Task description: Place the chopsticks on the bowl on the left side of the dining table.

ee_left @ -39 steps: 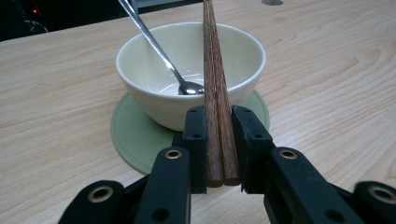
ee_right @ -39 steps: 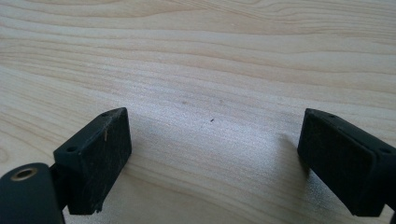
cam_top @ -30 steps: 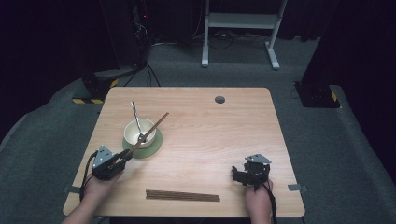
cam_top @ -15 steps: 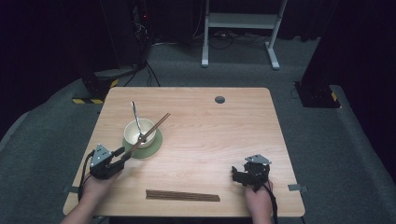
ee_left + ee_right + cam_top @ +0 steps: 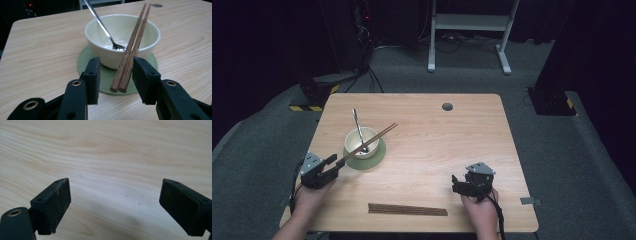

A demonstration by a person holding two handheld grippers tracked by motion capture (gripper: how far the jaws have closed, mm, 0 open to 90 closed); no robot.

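Observation:
A cream bowl (image 5: 361, 141) stands on a green round mat (image 5: 378, 156) at the table's left. A metal spoon (image 5: 357, 124) leans inside it. A pair of brown chopsticks (image 5: 371, 139) lies slanted across the bowl's rim, near ends down toward my left gripper (image 5: 333, 162). In the left gripper view those chopstick ends (image 5: 125, 72) lie between the jaws of the left gripper (image 5: 116, 73), which is open, with a gap on the left side. My right gripper (image 5: 456, 183) stands open over bare wood near the front right, and the right gripper (image 5: 113, 205) has nothing between its jaws.
A second pair of chopsticks (image 5: 407, 209) lies flat along the table's front edge between my hands. A small round hole (image 5: 447, 106) sits at the table's far side. Dark floor, cables and a white stand leg (image 5: 431, 40) lie beyond the wooden table (image 5: 452, 145).
My left gripper has shifted slightly left at the chopsticks' near ends. The right gripper has edged a little left. Bowl, spoon and both chopstick pairs stay put.

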